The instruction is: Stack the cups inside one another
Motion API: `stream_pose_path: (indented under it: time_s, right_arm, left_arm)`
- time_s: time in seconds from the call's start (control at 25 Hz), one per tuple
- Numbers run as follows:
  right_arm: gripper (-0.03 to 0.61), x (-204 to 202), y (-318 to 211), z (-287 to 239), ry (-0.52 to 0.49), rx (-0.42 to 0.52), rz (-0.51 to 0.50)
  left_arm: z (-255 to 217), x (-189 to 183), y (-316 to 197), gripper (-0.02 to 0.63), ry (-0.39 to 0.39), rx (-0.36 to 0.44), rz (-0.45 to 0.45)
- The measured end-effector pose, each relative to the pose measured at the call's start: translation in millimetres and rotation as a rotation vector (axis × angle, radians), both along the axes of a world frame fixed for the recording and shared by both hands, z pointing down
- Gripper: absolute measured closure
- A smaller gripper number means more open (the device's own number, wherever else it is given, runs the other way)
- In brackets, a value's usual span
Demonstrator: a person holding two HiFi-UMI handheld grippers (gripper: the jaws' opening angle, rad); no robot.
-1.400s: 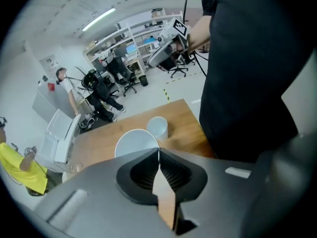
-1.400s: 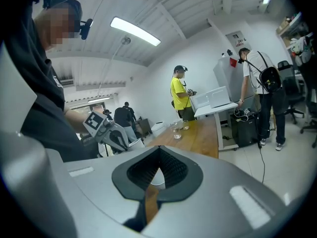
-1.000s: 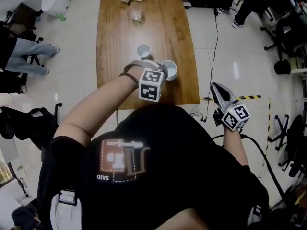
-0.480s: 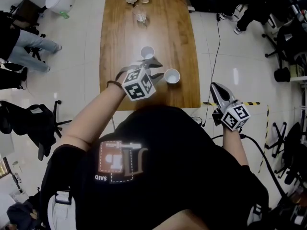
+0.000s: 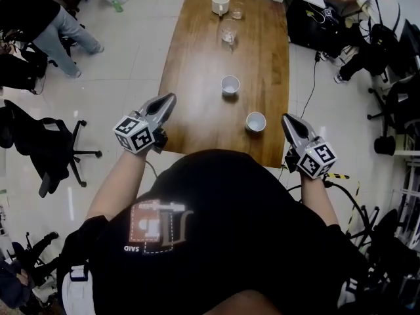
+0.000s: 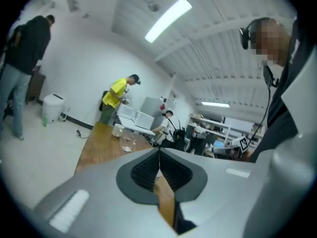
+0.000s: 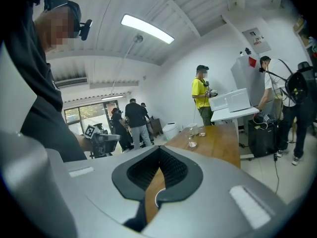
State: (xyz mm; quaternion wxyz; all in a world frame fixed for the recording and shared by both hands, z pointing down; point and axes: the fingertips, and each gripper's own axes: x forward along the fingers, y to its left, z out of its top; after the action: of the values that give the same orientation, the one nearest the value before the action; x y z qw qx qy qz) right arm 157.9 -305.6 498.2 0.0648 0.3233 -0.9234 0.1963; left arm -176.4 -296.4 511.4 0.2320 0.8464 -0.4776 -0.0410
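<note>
Stretching away from the person in the head view, a long wooden worktop [image 5: 203,77] is seen, with pale floor [image 5: 131,58] on both sides and a black office chair [image 5: 49,153] off to the left. The left gripper [image 5: 170,98] is held beside the worktop's left edge, above the floor. Its jaws are pressed together with nothing between them, as is shown in the left gripper view. The right gripper [image 5: 286,118] is held at the worktop's near right edge, and its jaws are likewise closed on nothing. Both task items are stood upright and apart on the worktop, neither set inside the other. The nearer cup [image 5: 256,121] is placed near the right gripper without being touched, and the farther cup [image 5: 230,84] is set closer to the worktop's middle. Towards the far end, a clear glass [image 5: 228,35], a 2nd glass [image 5: 237,10] and a white mug [image 5: 220,3] are grouped, well apart from both cups.
</note>
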Motion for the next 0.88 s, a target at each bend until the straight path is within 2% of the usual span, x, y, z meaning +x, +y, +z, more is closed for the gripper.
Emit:
stream_pose_path:
  time_s: [0.08,0.16,0.24,0.36,0.64,0.76,0.8,0.88]
  right_arm:
    - [0.565,-12.8,-1.3,1.3,-0.012,-0.009,-0.016]
    - [0.565,-23.4,-0.8,4.3,-0.019,-0.019,-0.032]
    - [0.565,-32.1,0.1,7.0,-0.011,-0.027,-0.053]
    - [0.565,-39.5,0.8,8.6,-0.006,-0.030,-0.073]
    - [0.565,-34.8,5.2,7.2,0.001,-0.021,-0.063]
    - [0.565,-24.9,7.1,4.9,0.002,-0.013,-0.034]
    - [0.565,-20.2,8.9,4.0,0.005,-0.012,-0.023]
    - [0.565,-8.9,13.6,2.2,0.009,-0.013,0.002]
  left_arm:
    - [5.8,-28.1,7.1,0.611,0.095,-0.009,-0.093]
    - [15.9,-46.4,14.8,0.611,0.147,-0.028,-0.155]
    - [25.0,-51.0,22.8,0.611,0.126,-0.045,-0.165]
    - [28.8,-44.3,28.5,0.611,0.057,-0.047,-0.122]
    - [21.1,-33.0,26.5,0.611,0.044,-0.024,-0.073]
    - [17.4,-15.9,23.6,0.611,-0.016,-0.015,-0.006]
    - [16.7,-3.2,21.7,0.611,-0.063,-0.009,0.042]
    - [17.3,34.9,18.1,0.611,-0.216,0.020,0.196]
